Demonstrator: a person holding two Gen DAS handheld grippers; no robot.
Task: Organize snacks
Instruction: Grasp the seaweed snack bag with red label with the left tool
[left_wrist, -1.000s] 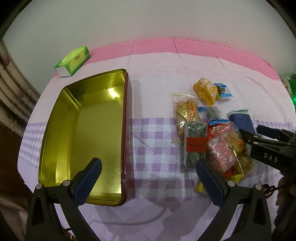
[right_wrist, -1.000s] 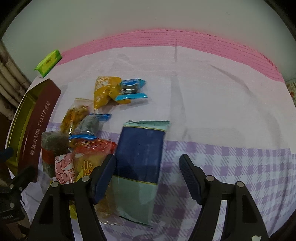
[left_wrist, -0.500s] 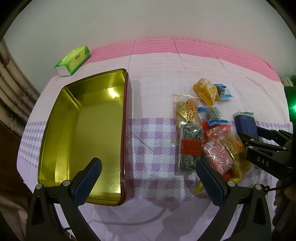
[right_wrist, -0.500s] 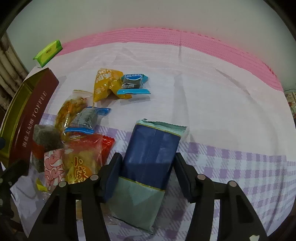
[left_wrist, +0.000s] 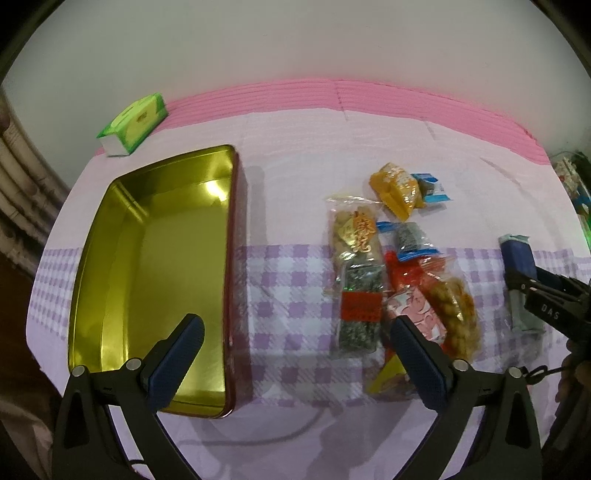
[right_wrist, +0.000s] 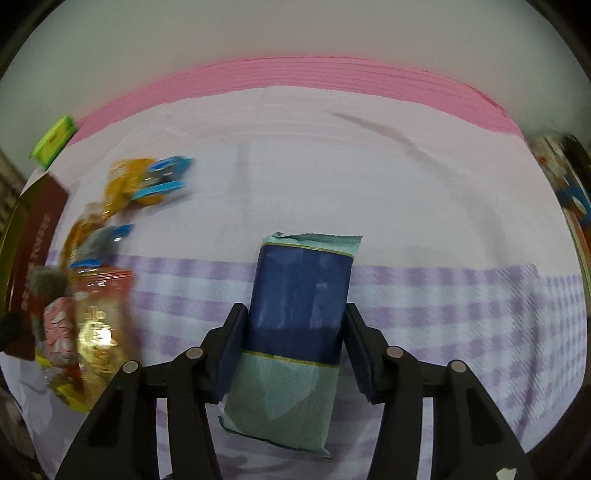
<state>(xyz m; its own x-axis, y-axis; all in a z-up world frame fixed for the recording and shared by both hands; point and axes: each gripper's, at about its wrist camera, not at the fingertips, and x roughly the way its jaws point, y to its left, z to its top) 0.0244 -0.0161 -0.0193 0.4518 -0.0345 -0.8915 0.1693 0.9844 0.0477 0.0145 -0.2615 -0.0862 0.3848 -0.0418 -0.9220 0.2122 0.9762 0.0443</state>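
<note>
Right claw (right_wrist: 293, 343) closing, clamps the blue snack packet (right_wrist: 299, 291); left claw (left_wrist: 295, 354) gapes wide above the surface (left_wrist: 295, 184).

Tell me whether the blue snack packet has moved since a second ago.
Yes. In the left wrist view the blue packet sat against the snack pile; now it lies clear of it, further right on the cloth, between the closing right gripper jaws.

The work surface is covered by a tablecloth (left_wrist: 295, 155) with a pink striped band along the far edge, a pale pink middle zone, and a purple-and-white check band nearer the cameras. A green and white tissue pack (left_wrist: 133, 123) rests on the cloth's far-left corner. A plain pale wall (left_wrist: 295, 40) stands behind.
</note>
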